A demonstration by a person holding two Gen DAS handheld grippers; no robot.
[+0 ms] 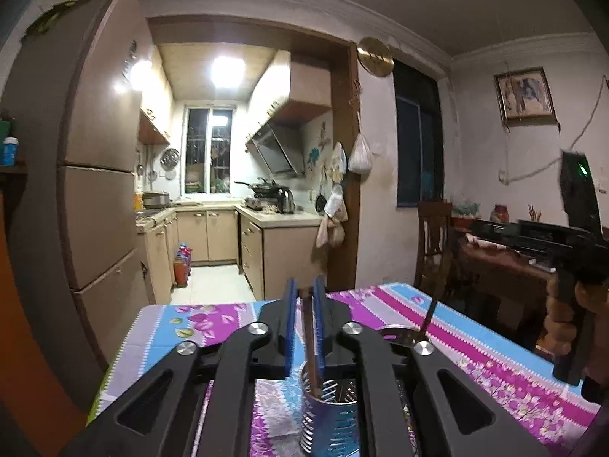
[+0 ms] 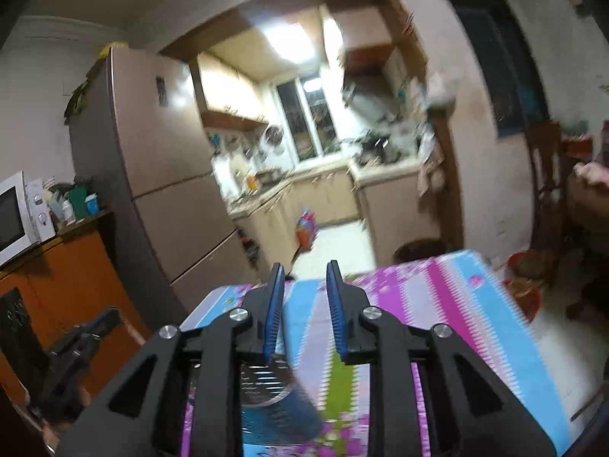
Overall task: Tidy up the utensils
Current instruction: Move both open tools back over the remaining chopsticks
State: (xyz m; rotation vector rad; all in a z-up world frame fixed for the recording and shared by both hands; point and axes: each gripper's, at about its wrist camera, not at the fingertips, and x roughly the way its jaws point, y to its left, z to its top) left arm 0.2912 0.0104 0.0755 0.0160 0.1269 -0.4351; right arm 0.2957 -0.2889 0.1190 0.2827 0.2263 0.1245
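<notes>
Lit kitchen (image 1: 224,175) beyond doorway; tall fridge (image 1: 99,175) left.

The slotted metal utensil holder (image 1: 330,415) stands on the bench (image 1: 475,342) right under the left gripper (image 1: 305,297), a brown chopstick (image 1: 309,346) rising between its slightly parted jaws. Cloth beyond lies bare to the far edge.

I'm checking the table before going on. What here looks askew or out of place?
Nothing is spilled or damaged. The brown chopsticks stand in the metal utensil holder on the floral tablecloth, between the left hand-held gripper pads. A ladle lies beyond.
</notes>
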